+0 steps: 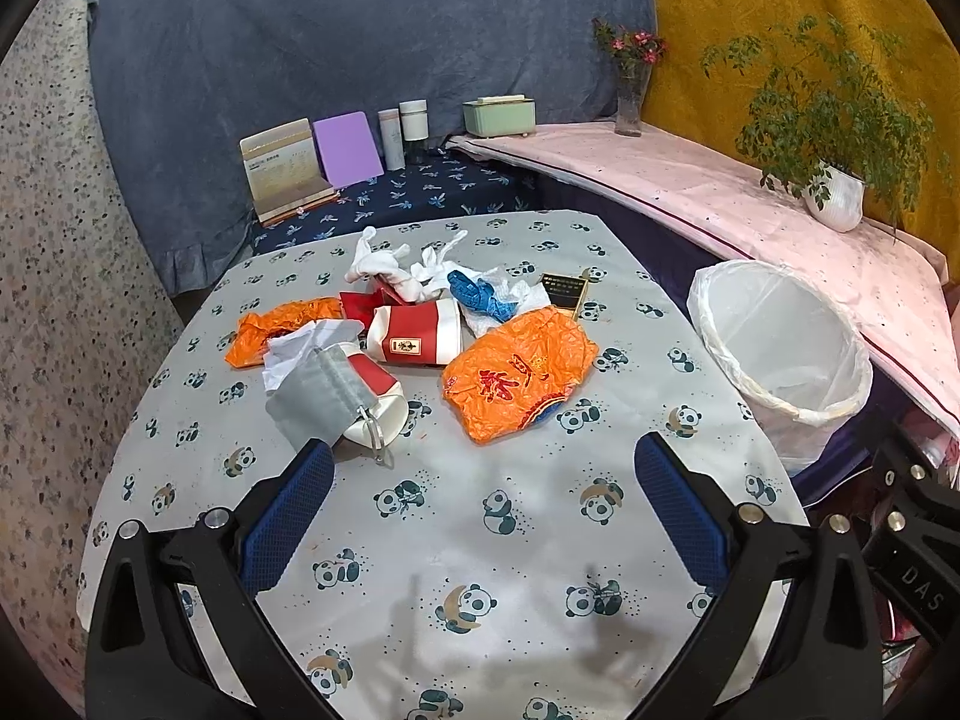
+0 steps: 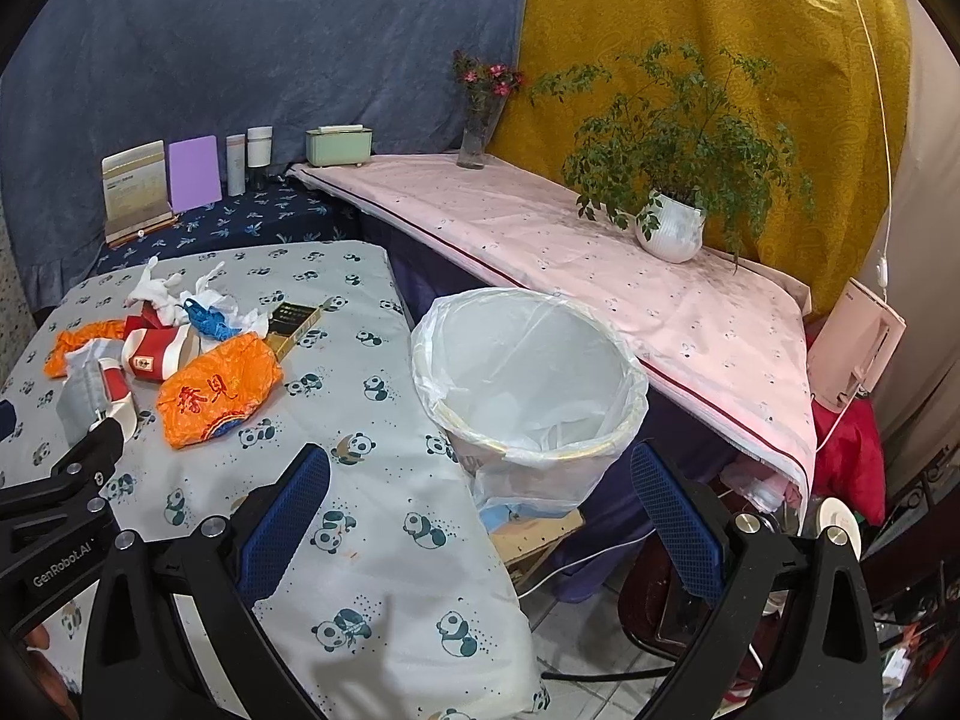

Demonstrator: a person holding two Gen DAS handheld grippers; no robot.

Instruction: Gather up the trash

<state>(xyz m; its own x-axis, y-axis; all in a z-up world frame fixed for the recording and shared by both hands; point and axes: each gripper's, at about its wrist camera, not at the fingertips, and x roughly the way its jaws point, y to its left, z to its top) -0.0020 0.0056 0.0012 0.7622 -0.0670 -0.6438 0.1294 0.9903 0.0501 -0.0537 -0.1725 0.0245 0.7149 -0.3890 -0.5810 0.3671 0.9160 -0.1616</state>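
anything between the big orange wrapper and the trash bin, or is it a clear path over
Nothing visible blocks it. Between the big orange wrapper and the lined trash bin lies only bare panda tablecloth. The bin stands just off the table's right edge, mouth open. Both the left gripper and the right gripper are open and empty.

A litter pile (image 1: pixel 414 330) lies on the table (image 1: pixel 480 540) toward its far side. Right of the table, off its edge, stands a lined bin (image 2: pixel 528 378), with a potted plant (image 2: pixel 669 231) on the ledge behind. Boxes and bottles (image 1: pixel 403 131), apparently, line the far shelf.
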